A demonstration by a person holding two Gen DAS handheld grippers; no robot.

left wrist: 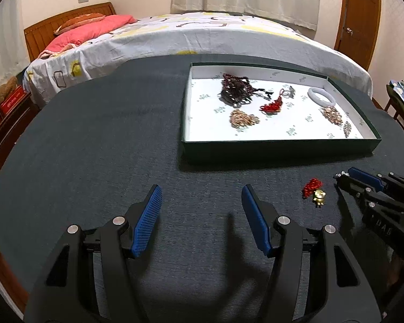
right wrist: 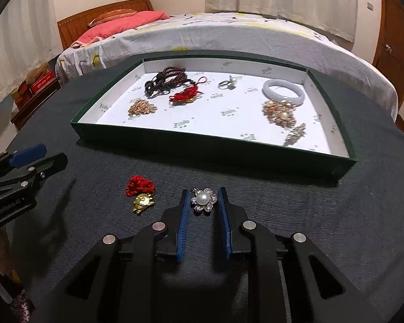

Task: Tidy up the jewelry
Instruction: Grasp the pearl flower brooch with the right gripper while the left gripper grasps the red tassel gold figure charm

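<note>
A silver flower brooch with a pearl lies on the dark tablecloth between the fingers of my right gripper. The jaws stand close on both sides of it. A red cord charm with a gold figure lies just left of it, and also shows in the left wrist view. My left gripper is open and empty over bare cloth. The green tray beyond holds several pieces: a white bangle, a dark bead bundle, a red tassel, a ring.
The tray stands at the far right of the round table. A bed runs behind the table. A wooden nightstand is at the left, a door and a chair at the right.
</note>
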